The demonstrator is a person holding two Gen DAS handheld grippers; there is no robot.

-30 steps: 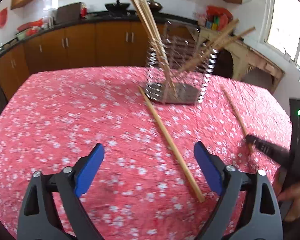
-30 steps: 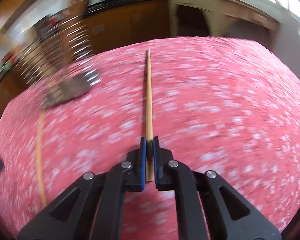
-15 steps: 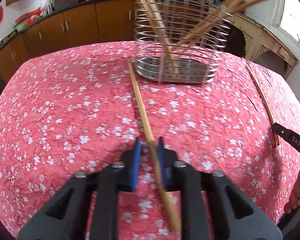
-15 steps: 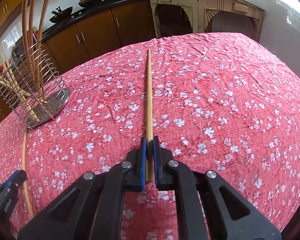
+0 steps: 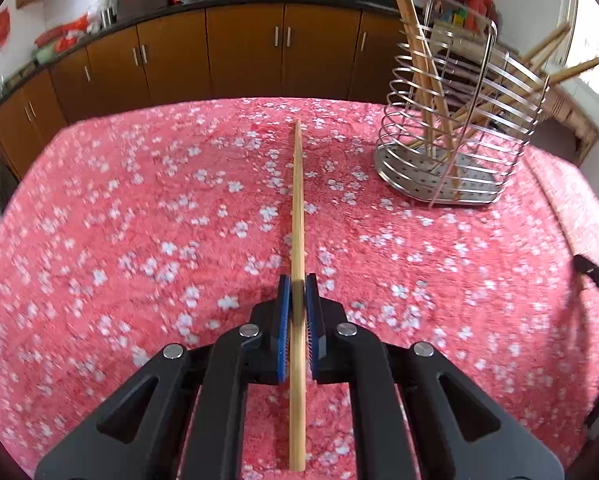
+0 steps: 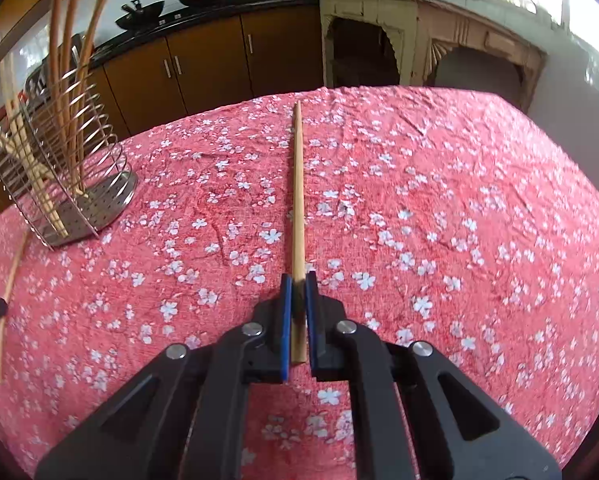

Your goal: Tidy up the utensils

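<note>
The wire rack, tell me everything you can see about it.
The rack is a shiny metal holder of stacked wire hoops on upright rods, above a perforated base tray. It stands upright on the red floral cloth, toward the table's far side. Several wooden chopsticks lean inside it, some fanning past the rim, their tips resting on the base. Neither gripper touches it; it sits right of the left gripper and left of the right gripper.
</note>
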